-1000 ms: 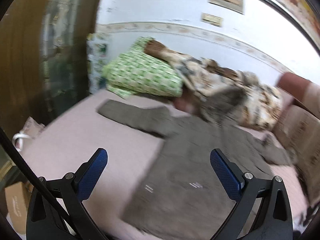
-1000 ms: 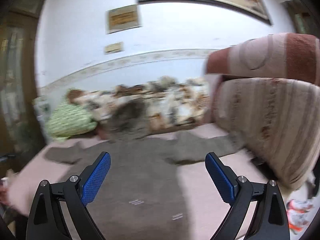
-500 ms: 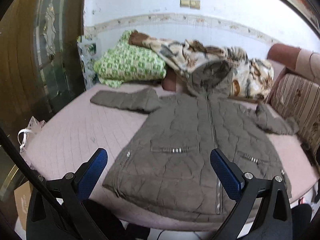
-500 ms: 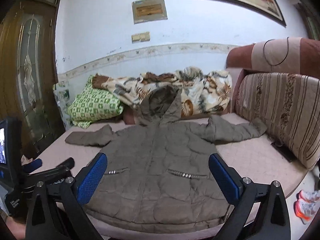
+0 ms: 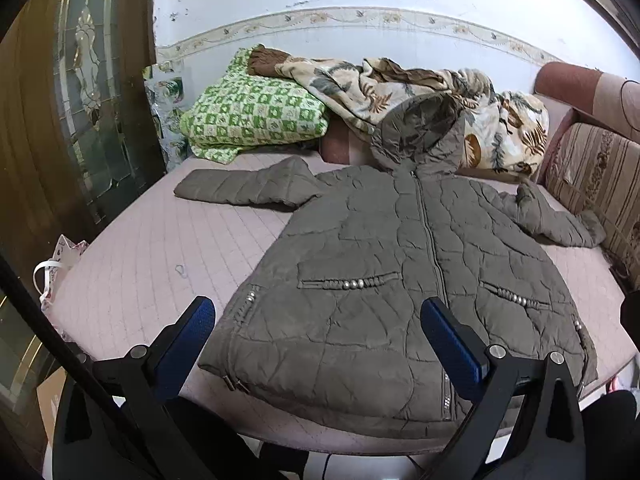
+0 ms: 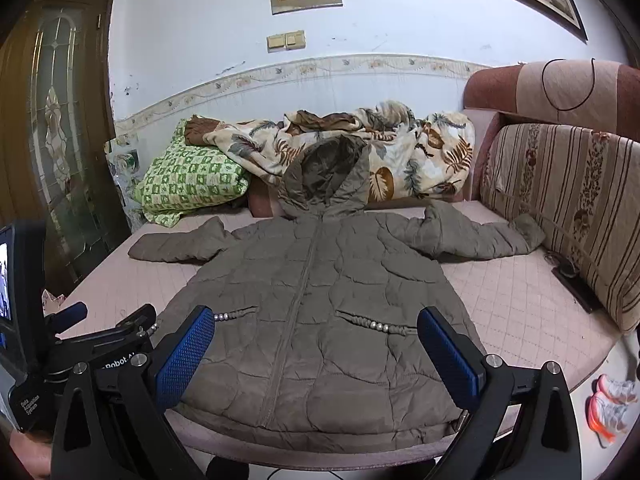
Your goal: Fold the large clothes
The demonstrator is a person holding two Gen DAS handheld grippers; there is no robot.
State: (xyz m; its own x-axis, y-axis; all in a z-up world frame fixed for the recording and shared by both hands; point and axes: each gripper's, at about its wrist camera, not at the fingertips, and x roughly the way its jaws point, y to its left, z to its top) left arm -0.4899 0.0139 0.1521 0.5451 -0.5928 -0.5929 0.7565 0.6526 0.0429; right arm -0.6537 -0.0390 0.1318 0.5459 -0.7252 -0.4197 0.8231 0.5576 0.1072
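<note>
A large olive-brown quilted hooded jacket (image 5: 384, 264) lies flat, front up and zipped, on a pink quilted bed (image 5: 132, 264). Both sleeves are spread out sideways and the hood rests against the bedding behind. It also shows in the right wrist view (image 6: 316, 304). My left gripper (image 5: 318, 332) is open and empty, held above the jacket's hem at its left half. My right gripper (image 6: 316, 340) is open and empty, above the hem near the zip. The left gripper's body shows at the lower left of the right wrist view (image 6: 96, 344).
A green checked pillow (image 5: 252, 116) and a leaf-print blanket (image 5: 400, 88) lie at the bed's far side. A striped sofa cushion (image 6: 568, 208) stands on the right, with a dark flat object (image 6: 576, 288) beside it. Shoes (image 6: 612, 400) lie on the floor. A wooden door (image 5: 60, 120) is on the left.
Both views swung and pulled back from a blurred close look at the jacket to a steady view of the whole jacket. Both grippers stayed open.
</note>
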